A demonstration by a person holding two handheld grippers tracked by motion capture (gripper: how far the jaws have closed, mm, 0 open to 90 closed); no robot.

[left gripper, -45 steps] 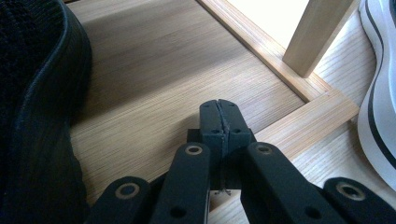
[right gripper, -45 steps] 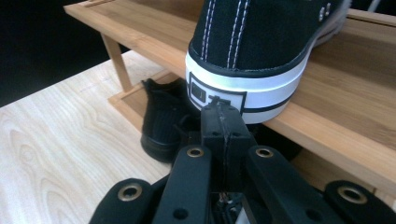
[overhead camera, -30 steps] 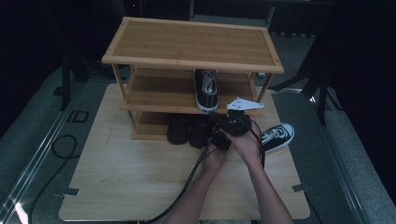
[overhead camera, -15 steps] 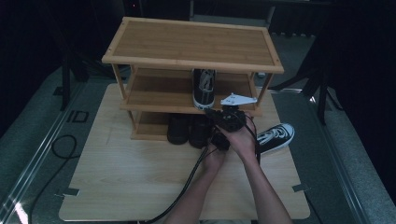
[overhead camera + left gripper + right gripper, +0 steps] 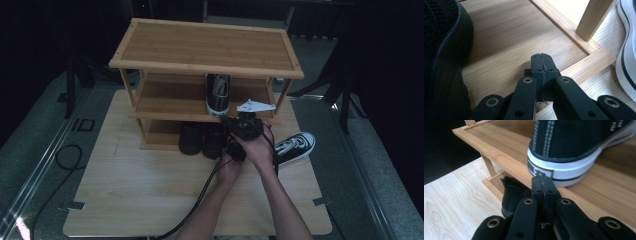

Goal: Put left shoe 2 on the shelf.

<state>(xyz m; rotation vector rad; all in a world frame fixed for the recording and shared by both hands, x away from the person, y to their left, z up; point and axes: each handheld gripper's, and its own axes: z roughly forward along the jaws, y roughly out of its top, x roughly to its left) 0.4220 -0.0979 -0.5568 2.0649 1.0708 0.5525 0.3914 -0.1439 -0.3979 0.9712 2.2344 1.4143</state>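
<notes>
Sneaker [image 5: 579, 147] heel at middle shelf [image 5: 506, 157] front edge, right hand-held gripper [image 5: 543, 185] clenched empty just before it, left hand-held gripper [image 5: 541, 63] clenched empty.

Light wooden table top [image 5: 130, 190], grey floor [image 5: 30, 150], dark surroundings

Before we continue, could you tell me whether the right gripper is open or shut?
Shut: the right gripper has its jaws pressed together, holding nothing.
</notes>
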